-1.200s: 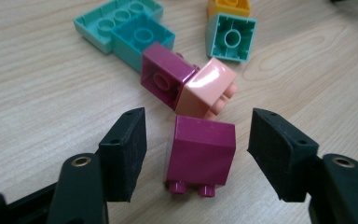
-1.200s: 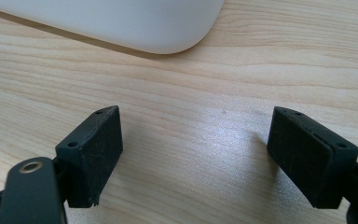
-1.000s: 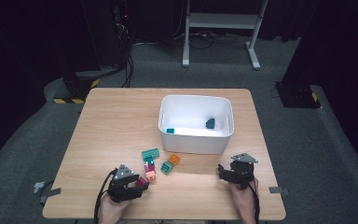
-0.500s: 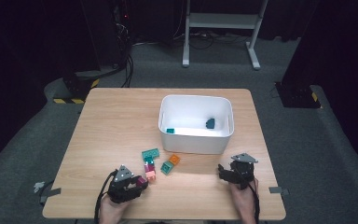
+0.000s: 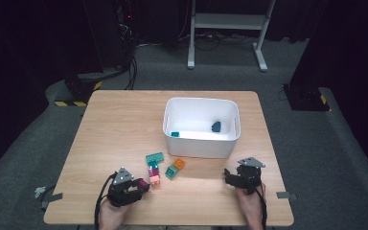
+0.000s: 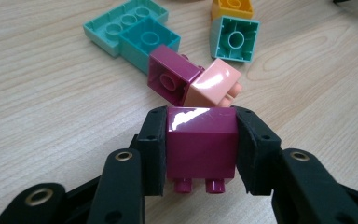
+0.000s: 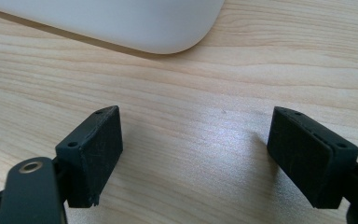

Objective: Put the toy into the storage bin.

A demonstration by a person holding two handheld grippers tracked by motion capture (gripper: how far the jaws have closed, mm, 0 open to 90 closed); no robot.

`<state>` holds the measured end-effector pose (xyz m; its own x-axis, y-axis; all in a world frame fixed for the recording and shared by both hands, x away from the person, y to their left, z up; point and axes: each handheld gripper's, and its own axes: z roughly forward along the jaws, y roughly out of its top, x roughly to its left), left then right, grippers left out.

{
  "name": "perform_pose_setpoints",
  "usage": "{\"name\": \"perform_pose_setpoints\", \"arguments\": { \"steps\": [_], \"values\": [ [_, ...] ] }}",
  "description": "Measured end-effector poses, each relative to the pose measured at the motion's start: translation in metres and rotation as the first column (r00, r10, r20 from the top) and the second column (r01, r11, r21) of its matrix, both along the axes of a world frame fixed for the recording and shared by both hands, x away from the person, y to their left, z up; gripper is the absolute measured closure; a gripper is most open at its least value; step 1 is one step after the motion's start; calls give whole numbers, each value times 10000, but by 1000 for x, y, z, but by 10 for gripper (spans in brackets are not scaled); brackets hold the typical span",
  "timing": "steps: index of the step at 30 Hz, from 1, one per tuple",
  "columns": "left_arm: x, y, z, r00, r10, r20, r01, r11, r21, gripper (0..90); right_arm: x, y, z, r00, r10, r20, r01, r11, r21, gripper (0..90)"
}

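Note:
My left gripper point(image 6: 200, 126) is shut on a magenta brick point(image 6: 200, 140), its pads pressed on both sides and the studs pointing back at the camera; its jaws have just been closing on it. In the high view the left gripper point(image 5: 141, 184) sits at the near left with the magenta brick point(image 5: 143, 182) at its tip. Just beyond lie a second magenta brick point(image 6: 170, 79), a pink brick point(image 6: 212, 86), teal bricks point(image 6: 144, 35) and an orange one point(image 6: 232, 7). My right gripper point(image 7: 193, 140) stands open over bare wood, at the near right point(image 5: 229, 176).
A white bin point(image 5: 201, 143) stands mid-table, holding a dark teal piece point(image 5: 216, 126) and a small teal brick point(image 5: 175, 134). Its rounded corner point(image 7: 168, 32) shows ahead of the right gripper. The loose bricks point(image 5: 155, 167) lie just in front of the bin.

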<state>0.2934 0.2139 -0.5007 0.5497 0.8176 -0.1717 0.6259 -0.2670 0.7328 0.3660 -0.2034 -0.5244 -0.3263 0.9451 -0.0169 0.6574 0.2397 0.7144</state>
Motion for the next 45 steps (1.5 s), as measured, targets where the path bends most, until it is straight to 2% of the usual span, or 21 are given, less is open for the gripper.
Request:
{"name": "perform_pose_setpoints", "arguments": {
  "steps": [5, 18, 21, 27, 35, 39, 42, 45],
  "values": [
    [2, 2, 4, 10000, -15, -12, 15, 10000, -41, 584, 0, 0, 0, 10000, -1, -1, 1, 10000, 2, 178],
    [10, 7, 16, 9999, 157, 22, -156, 9988, -462, 583, 0, 0, 0, 10000, -41, 8, 41, 10000, -17, 176],
    [13, 8, 21, 9997, 198, 112, -192, 9983, -545, 583, 0, 0, 0, 10000, -61, 8, 61, 10000, -16, 175],
    [19, 8, 30, 9997, 118, 213, -109, 9990, -433, 583, 0, 1, 0, 10000, -28, -19, 28, 10000, 25, 174],
    [30, 10, 46, 9994, 114, 329, -90, 9972, -737, 583, 0, 1, 0, 10000, -23, -23, 23, 10000, 20, 174],
    [37, 11, 54, 9992, 67, 388, -38, 9972, -746, 583, 0, 1, 0, 10000, -23, -23, 23, 10000, 20, 174],
    [41, 12, 59, 9994, 104, 339, -72, 9956, -935, 583, 0, 1, 0, 10000, -31, -20, 31, 10000, 28, 174],
    [45, 12, 65, 9990, 55, 440, -15, 9959, -902, 583, 0, 1, 0, 10000, -32, -20, 32, 10000, 30, 174]
  ]
}}
